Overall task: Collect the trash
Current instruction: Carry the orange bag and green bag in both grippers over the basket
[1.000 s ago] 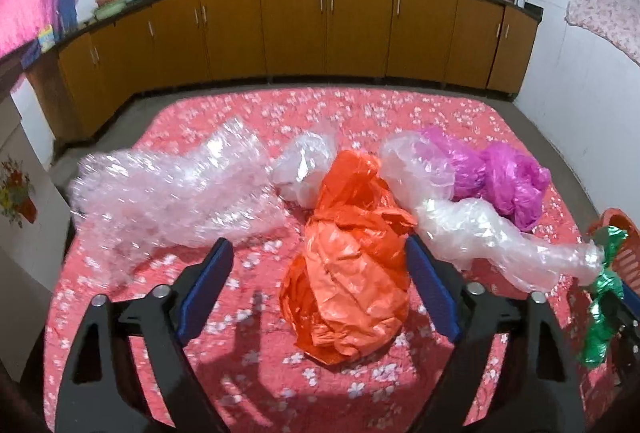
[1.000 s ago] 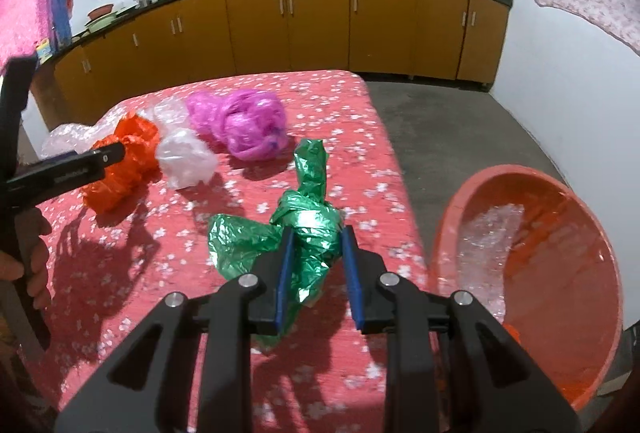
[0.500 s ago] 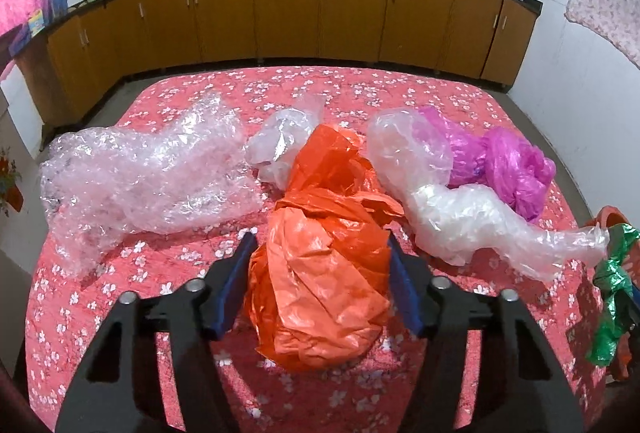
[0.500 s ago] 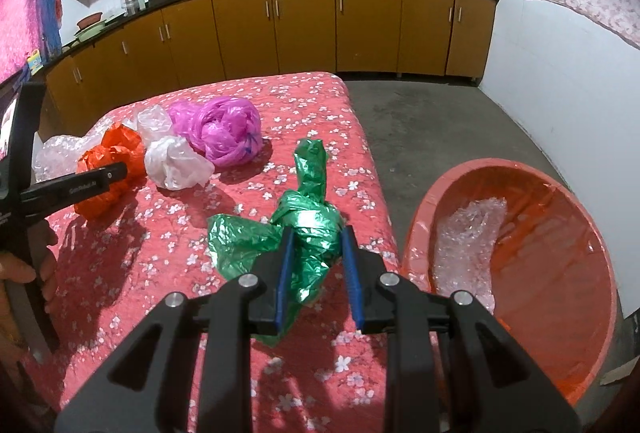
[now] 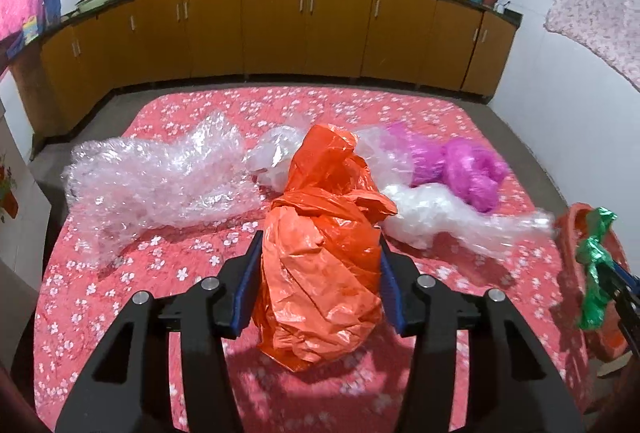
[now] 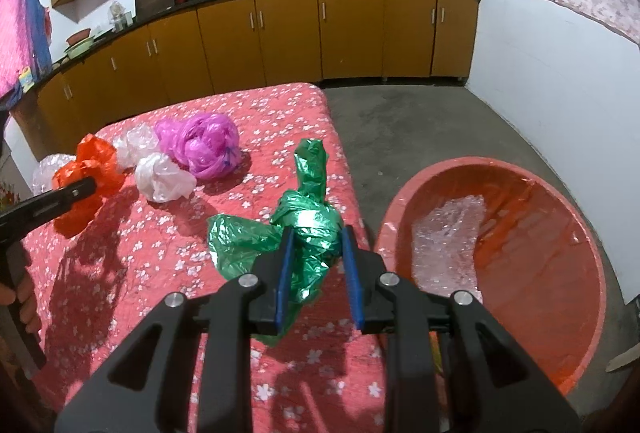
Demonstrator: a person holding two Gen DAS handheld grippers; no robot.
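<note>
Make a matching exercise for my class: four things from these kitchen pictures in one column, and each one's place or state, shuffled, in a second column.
Things
1. orange bag
2. green bag
3. pink bag
4. tub

Places
A. on the floor beside the bed
B. between the right gripper's fingers
C. lying free on the bed, untouched
D. between the left gripper's fingers

Pairs: 1-D, 2-B, 3-C, 4-A
</note>
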